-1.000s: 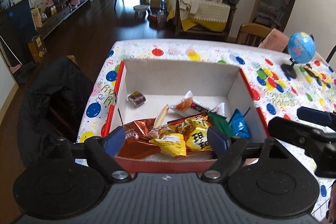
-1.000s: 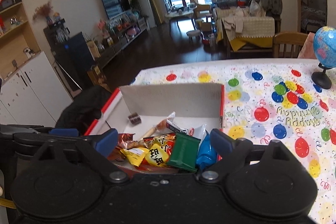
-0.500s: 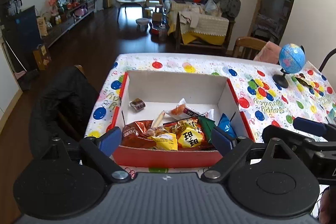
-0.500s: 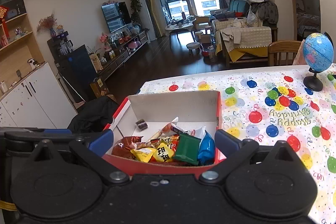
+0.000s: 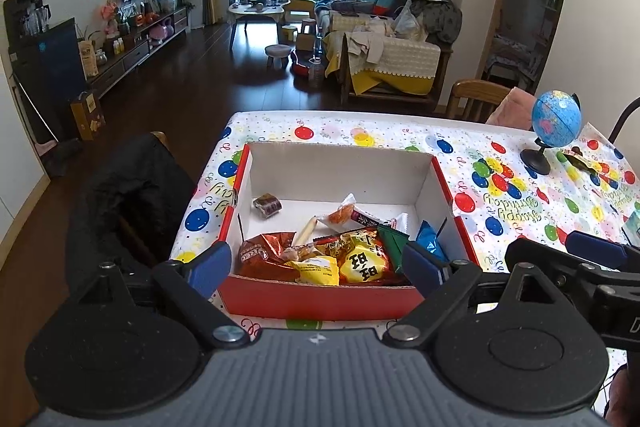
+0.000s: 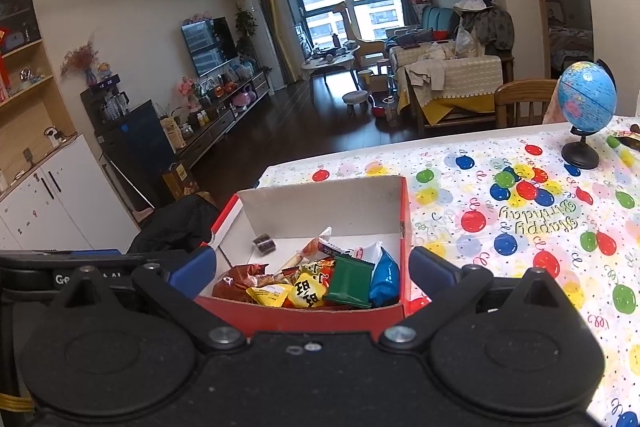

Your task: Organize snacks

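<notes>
A cardboard box (image 5: 340, 297), red outside and white inside, sits on the table's left part. Its near half holds a pile of snacks: a yellow packet (image 5: 362, 261), a brown-red packet (image 5: 264, 255), a green one (image 5: 394, 241) and a blue one (image 5: 430, 245). A small dark sweet (image 5: 267, 205) lies alone further back. My left gripper (image 5: 316, 267) hangs open just short of the box's near wall, nothing between its pads. My right gripper (image 6: 313, 269) is open too, in front of the same box (image 6: 304, 315), with the yellow packet (image 6: 308, 289) beyond it.
A small globe (image 5: 556, 119) on a black stand is at the table's far right, with a dark packet (image 5: 576, 161) beside it. A chair with a black jacket (image 5: 128, 195) stands at the table's left edge. A wooden chair (image 5: 476, 99) is behind the table.
Both grippers have drawn back and risen from the box, which now looks smaller and sits wholly in front of the fingers. The left jaws have widened a little.
</notes>
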`<state>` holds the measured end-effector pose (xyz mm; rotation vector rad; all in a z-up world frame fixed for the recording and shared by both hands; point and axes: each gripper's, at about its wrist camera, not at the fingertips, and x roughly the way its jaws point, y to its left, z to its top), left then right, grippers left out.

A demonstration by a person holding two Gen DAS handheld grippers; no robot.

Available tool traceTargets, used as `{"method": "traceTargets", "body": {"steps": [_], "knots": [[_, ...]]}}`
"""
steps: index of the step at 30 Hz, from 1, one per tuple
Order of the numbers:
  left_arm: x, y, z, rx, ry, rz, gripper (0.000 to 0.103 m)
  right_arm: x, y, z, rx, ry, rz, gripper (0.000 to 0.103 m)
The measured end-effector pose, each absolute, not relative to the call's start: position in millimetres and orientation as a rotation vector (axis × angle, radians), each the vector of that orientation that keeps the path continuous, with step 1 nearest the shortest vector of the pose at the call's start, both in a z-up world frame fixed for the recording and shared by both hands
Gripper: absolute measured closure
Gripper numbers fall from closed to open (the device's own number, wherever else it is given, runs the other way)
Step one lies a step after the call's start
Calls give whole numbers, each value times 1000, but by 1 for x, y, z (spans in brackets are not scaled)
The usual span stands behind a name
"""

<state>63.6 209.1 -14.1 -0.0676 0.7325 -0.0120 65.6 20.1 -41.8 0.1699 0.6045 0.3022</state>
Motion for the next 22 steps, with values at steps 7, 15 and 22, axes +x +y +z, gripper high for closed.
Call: {"method": "traceTargets", "body": {"steps": [7, 15, 22], "knots": [[64, 207, -17, -74, 755, -20, 10, 65, 21, -43, 161, 601, 300, 0], [67, 205, -20, -82, 766, -23, 10, 68, 19, -45, 174, 616, 285, 0], [69, 205, -22, -89, 772, -14, 10, 71, 17, -47, 182, 627, 280, 0]]}}
